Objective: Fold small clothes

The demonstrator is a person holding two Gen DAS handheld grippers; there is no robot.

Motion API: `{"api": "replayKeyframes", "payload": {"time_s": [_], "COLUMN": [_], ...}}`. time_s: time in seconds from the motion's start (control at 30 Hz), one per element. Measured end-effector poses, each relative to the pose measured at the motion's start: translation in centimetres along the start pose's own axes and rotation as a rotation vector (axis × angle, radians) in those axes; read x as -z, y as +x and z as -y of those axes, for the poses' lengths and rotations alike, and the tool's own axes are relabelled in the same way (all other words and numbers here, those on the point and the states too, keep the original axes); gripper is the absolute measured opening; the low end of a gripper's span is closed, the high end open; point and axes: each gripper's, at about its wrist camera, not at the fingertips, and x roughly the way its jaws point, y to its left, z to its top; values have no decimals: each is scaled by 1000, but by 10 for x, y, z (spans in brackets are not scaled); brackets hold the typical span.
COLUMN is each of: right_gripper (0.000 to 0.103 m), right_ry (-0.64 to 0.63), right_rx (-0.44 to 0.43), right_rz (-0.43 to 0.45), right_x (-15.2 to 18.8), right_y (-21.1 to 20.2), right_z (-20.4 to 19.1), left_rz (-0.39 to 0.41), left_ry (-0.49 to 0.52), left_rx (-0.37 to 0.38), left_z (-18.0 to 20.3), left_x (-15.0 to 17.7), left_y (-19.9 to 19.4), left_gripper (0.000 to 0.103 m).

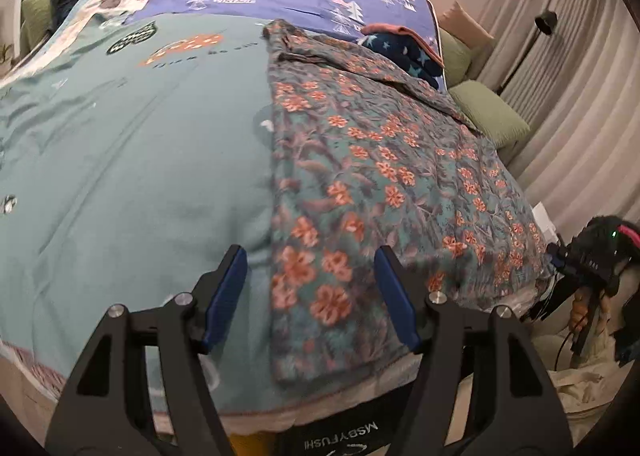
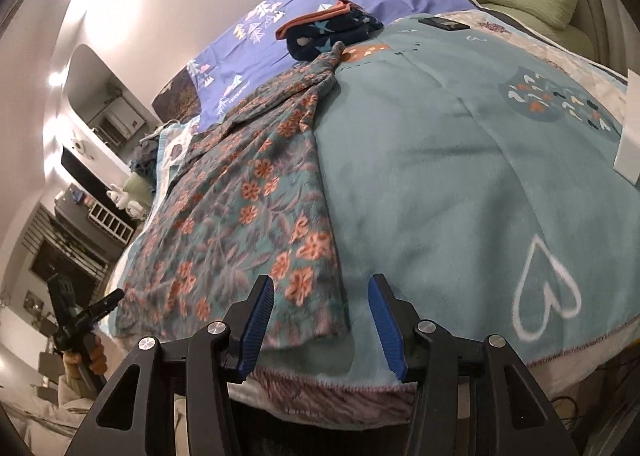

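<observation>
A teal garment with orange flowers (image 1: 372,184) lies spread flat on the teal blanket (image 1: 140,160) of a bed, reaching the near edge. My left gripper (image 1: 310,260) is open and empty, hovering over the garment's near left corner. In the right wrist view the same garment (image 2: 248,216) lies left of centre. My right gripper (image 2: 322,288) is open and empty, just above the garment's near right corner. The right gripper shows in the left wrist view at the far right (image 1: 580,268), and the left gripper shows at the lower left of the right wrist view (image 2: 86,316).
A folded navy star-print garment (image 2: 332,32) lies at the far end on a purple sheet (image 2: 280,16). Green pillows (image 1: 488,116) sit beside the bed by the curtains. A white sheet of paper (image 2: 630,136) lies at the blanket's right edge.
</observation>
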Motion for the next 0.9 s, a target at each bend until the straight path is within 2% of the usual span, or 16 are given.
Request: {"api": "replayKeyframes", "payload": {"time_s": [0.13, 0.17, 0.2, 0.23, 0.27, 0.37, 0.43, 0.53, 0.6, 0.63, 0.7, 0.8, 0.83, 0.87, 0.9], "right_gripper": [49, 46, 14, 6, 4, 4, 4, 6, 12, 14, 25, 31, 32, 35, 38], "right_ry": [17, 24, 21, 16, 22, 97, 139, 176, 186, 200, 223, 209, 198, 188, 185], "right_rx": [-33, -33, -14, 11, 25, 5, 19, 23, 24, 13, -13, 15, 26, 31, 32], "right_rz": [-5, -7, -6, -2, -3, 107, 129, 87, 60, 62, 84, 94, 90, 84, 79], "right_x": [3, 3, 2, 2, 2, 0, -1, 5, 9, 9, 10, 6, 5, 4, 2], "right_y": [6, 9, 12, 13, 13, -16, -31, -34, -27, -27, -29, -30, -29, -27, -24], "right_z": [-1, -2, -5, -7, -9, 2, 21, 40, 43, 45, 47, 41, 40, 38, 36], "left_rz": [17, 18, 20, 24, 25, 30, 27, 22, 18, 14, 2, -9, -7, -9, -29], "left_ry": [-40, -45, -49, -53, -55, -72, -72, -73, -86, -96, -111, -76, -51, -33, -26], "left_rx": [12, 9, 6, 5, 5, 21, 33, 52, 81, 100, 146, 162, 146, 137, 145], "left_z": [-4, -4, -4, -3, -3, -6, -8, -12, -14, -14, -14, -8, -3, 1, 4], "left_x": [4, 3, 3, 3, 4, 8, 9, 9, 9, 10, 12, 16, 18, 20, 21], "left_y": [0, 0, 0, 0, -1, -4, -6, -7, -7, -7, -9, -10, -8, -6, -3], "left_gripper": [67, 67, 67, 67, 67, 67, 67, 67, 68, 68, 68, 67, 65, 41, 8]}}
